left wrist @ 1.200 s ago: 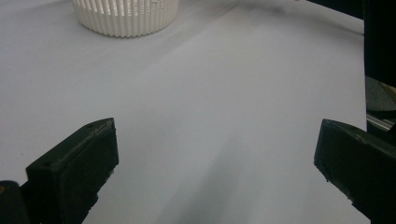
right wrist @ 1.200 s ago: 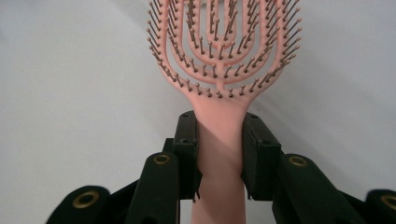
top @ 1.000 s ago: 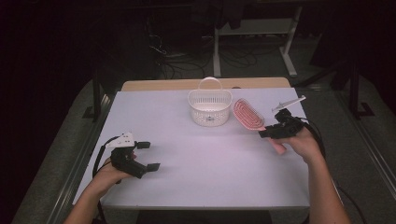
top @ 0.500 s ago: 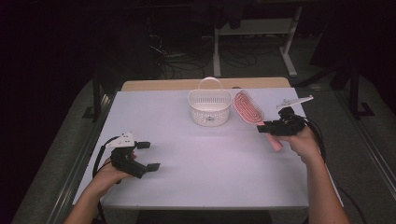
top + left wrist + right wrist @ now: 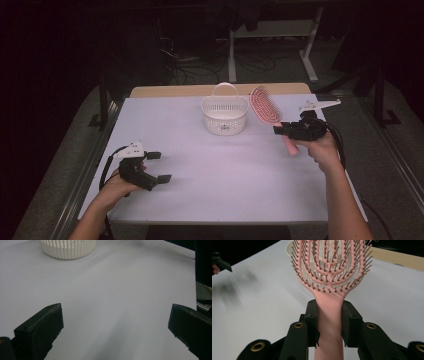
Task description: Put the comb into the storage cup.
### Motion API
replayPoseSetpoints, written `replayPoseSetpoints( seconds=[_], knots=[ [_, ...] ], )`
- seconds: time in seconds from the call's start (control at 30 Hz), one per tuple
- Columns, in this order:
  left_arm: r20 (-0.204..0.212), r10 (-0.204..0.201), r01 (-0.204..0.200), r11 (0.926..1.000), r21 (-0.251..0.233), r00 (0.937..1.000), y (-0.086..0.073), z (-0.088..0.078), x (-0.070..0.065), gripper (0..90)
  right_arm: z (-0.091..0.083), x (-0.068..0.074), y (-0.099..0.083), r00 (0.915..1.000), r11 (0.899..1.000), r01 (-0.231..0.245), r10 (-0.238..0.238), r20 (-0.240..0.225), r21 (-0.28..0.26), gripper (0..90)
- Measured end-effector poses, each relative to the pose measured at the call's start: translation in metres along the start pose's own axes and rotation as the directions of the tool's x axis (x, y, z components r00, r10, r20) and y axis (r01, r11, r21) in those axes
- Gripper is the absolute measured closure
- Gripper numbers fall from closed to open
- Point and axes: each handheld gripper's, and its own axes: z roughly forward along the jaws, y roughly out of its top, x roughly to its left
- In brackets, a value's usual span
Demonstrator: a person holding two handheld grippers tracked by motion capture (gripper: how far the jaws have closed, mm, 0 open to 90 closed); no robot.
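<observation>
A pink vented hairbrush (image 5: 266,106) (image 5: 329,267) is lifted off the table at the right, head tilted up toward the basket. My right gripper (image 5: 281,131) (image 5: 329,308) is shut on its handle just below the bristled head. A white slatted basket (image 5: 225,115) (image 5: 67,248) with a raised handle stands at the table's far middle, just left of the brush head. My left gripper (image 5: 159,166) (image 5: 115,322) rests low at the front left, its jaws wide open with nothing but bare table between them.
The white tabletop (image 5: 225,175) stretches between the two hands. A wooden strip (image 5: 165,91) runs along the far edge. Beyond the table are a dark floor, cables and a white stand's legs (image 5: 310,75).
The right gripper has raised the hairbrush off the table and tipped its head up and toward the basket. The left gripper has not moved.
</observation>
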Motion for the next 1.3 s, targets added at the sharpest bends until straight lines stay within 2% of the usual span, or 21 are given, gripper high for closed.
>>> replayPoseSetpoints(
  seconds=[0.5, 0.87, 1.3],
  knots=[
    [-0.017, 0.025, -0.025, 0.9996, 0.015, 0.9995, -0.006, 0.004, 0.001, 0.0, -0.003, 0.002, 0.031, 0.9994, 0.995, 0.031, -0.030, 0.016, -0.093, 69.0],
    [-0.015, 0.031, -0.031, 0.9994, 0.011, 0.9994, -0.007, 0.003, -0.001, 0.0, 0.007, 0.003, 0.048, 0.9992, 0.989, 0.040, -0.038, 0.013, -0.144, 69.0],
    [-0.014, 0.024, -0.024, 0.9997, 0.001, 0.9996, -0.007, 0.002, -0.001, 0.0, 0.022, 0.007, 0.067, 0.9986, 0.976, 0.053, -0.053, 0.002, -0.213, 69.0]
  ],
)
